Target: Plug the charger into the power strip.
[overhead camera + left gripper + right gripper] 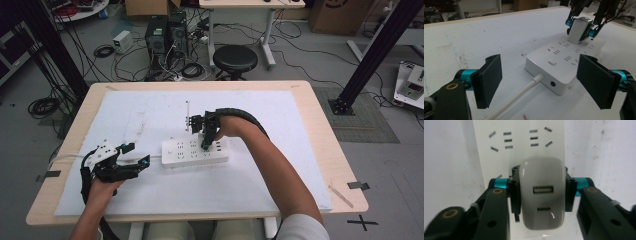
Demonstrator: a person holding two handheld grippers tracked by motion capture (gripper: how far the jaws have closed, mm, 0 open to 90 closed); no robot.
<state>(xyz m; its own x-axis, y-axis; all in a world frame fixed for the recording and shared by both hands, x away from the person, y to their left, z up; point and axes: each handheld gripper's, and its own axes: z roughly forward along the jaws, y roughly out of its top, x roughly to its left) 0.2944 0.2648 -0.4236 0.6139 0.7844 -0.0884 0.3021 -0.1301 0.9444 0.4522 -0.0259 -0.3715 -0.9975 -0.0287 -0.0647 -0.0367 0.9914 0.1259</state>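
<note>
A white rectangular plastic power strip (pixel 195 152) is lying on the white sheet (pixel 150 115) covering the wooden table (pixel 320 145). A glossy white charger block with two ports (pixel 541 195) is standing on the strip's far end, away from the white cable (pixel 516 100). The right gripper (pixel 206 142) is reaching down from above, its pads (pixel 515 192) sitting against the charger's two sides. The left gripper (pixel 134 155) is resting just beside the strip's cable end, its jaws spread wide and holding nothing.
</note>
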